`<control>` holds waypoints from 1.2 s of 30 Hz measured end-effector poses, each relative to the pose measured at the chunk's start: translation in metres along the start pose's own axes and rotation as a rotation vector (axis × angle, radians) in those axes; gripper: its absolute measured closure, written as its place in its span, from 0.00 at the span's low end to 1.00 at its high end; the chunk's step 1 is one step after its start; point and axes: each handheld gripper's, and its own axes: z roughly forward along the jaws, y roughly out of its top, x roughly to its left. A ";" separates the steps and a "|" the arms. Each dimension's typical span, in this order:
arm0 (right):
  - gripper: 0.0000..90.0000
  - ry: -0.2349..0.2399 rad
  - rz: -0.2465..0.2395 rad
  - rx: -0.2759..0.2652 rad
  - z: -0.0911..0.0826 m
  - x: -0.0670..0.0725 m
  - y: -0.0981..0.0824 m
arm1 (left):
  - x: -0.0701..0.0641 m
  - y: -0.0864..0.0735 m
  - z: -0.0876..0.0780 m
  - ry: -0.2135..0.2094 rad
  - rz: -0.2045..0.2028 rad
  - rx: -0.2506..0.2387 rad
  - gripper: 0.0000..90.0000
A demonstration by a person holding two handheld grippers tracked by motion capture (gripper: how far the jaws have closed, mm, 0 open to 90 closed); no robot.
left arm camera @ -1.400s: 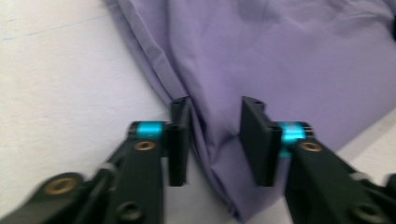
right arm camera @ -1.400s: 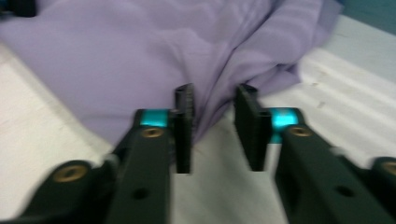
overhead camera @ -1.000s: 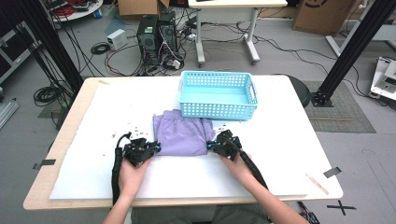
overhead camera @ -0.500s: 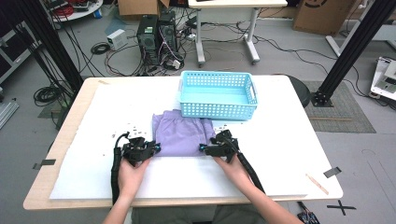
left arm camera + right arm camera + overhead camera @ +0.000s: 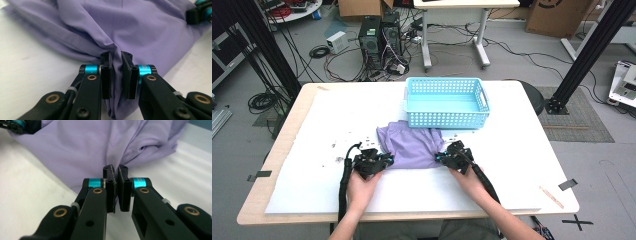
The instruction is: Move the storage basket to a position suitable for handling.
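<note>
A wooden-edged table [image 5: 287, 145] carries a white foam sheet [image 5: 522, 165] across most of its top, speckled with small dark specks near its left middle. On the far side of the sheet, just right of centre, stands a light blue plastic basket [image 5: 447, 116] with perforated walls and a handle slot at each end. Touching the basket's near wall and spreading toward the person lies a lavender garment [image 5: 409, 145] of thin, smooth cloth, crumpled into soft folds, flat on the sheet between the basket and the two hands. The person's forearms enter from the near edge. The left gripper [image 5: 384, 161] sits at the garment's near left corner, with its black cable looping back along the forearm; in the left gripper view its jaws have just been closing and are clamped on a gathered bunch of the lavender cloth [image 5: 117, 75], which bulges between the pads and hangs out below them. The right gripper [image 5: 441, 158] sits at the garment's near right corner; in the right gripper view its jaws have just been closing and are pressed nearly together at the garment's edge [image 5: 100, 150], with only a thin bit of cloth caught at their tips. Each gripper view shows the other gripper's tip at the cloth's far corner.
</note>
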 end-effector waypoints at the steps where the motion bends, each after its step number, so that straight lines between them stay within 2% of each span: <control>1: 0.97 -0.010 0.004 -0.001 -0.009 -0.006 -0.008 | -0.006 0.001 0.003 -0.013 0.010 0.003 0.88; 3: 0.97 -0.012 0.003 -0.004 -0.012 -0.009 -0.011 | -0.017 0.003 0.008 -0.037 0.035 0.014 0.89; 10: 0.97 -0.033 0.023 0.004 -0.048 -0.026 -0.043 | -0.051 0.007 0.023 -0.130 0.078 0.031 0.89; 16: 0.97 -0.033 0.028 -0.009 -0.070 -0.029 -0.069 | -0.071 0.007 0.028 -0.181 0.107 0.042 0.89; 18: 0.97 -0.034 0.034 -0.009 -0.081 -0.026 -0.081 | -0.077 0.005 0.029 -0.192 0.112 0.043 0.89; 22: 0.97 -0.042 0.027 -0.014 -0.089 -0.022 -0.092 | -0.088 -0.001 0.024 -0.219 0.136 0.054 0.89; 26: 0.97 -0.042 0.019 -0.023 -0.097 -0.017 -0.103 | -0.096 -0.008 0.017 -0.235 0.142 0.060 0.89; 36: 0.97 -0.034 0.009 -0.027 -0.108 -0.004 -0.119 | -0.107 -0.025 0.001 -0.275 0.121 0.063 0.89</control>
